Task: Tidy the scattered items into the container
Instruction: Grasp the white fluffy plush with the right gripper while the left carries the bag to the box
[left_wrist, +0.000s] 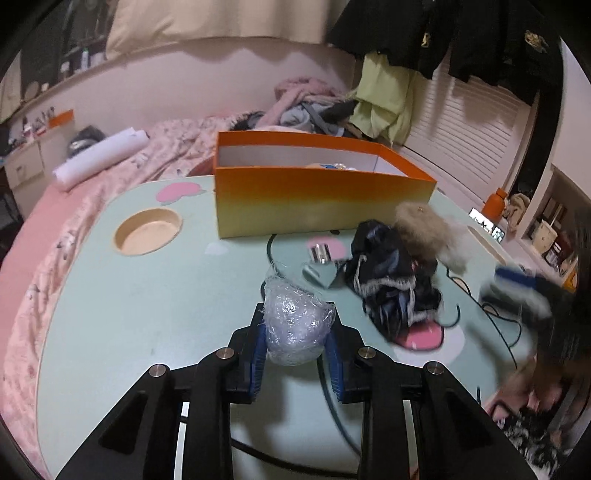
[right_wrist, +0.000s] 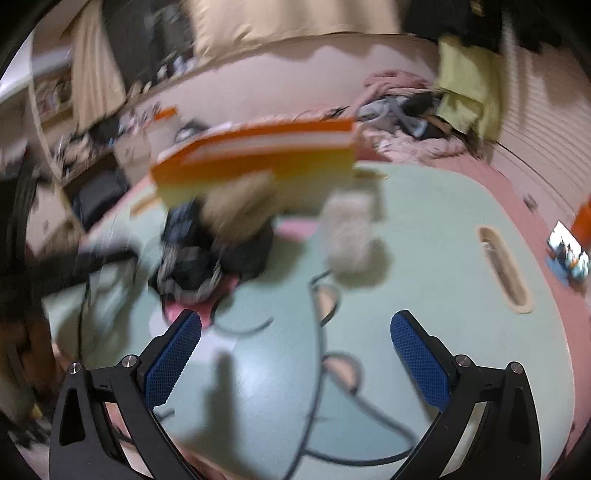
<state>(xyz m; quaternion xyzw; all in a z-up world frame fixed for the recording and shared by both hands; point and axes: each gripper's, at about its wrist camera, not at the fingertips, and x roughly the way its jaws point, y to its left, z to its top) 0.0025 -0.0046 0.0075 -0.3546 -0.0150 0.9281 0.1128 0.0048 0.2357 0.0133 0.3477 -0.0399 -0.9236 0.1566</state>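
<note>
The scattered items lie on the pale green worktop (left_wrist: 147, 295), and nearest of them is a crumpled ball of clear plastic wrap (left_wrist: 295, 325), pinched between the blue pads of the left tool (left_wrist: 297, 332) and held just above the surface. The right tool (right_wrist: 295, 332) hangs over the same worktop with its fingers spread wide and nothing between them; its view is smeared by blur. Just beyond the plastic ball sits a small grey-green plug adapter (left_wrist: 320, 271) with metal prongs, and beside it a heap of dark fabric with pale fringe (left_wrist: 391, 284). A tan fur pompom (left_wrist: 421, 229) rests on that heap, with a paler fluffy piece (right_wrist: 349, 236) next to it. Farther back stands the orange container (left_wrist: 317, 199), open-topped, something small showing inside. Behind it lies a bed (left_wrist: 177, 144) piled with clothes.
</note>
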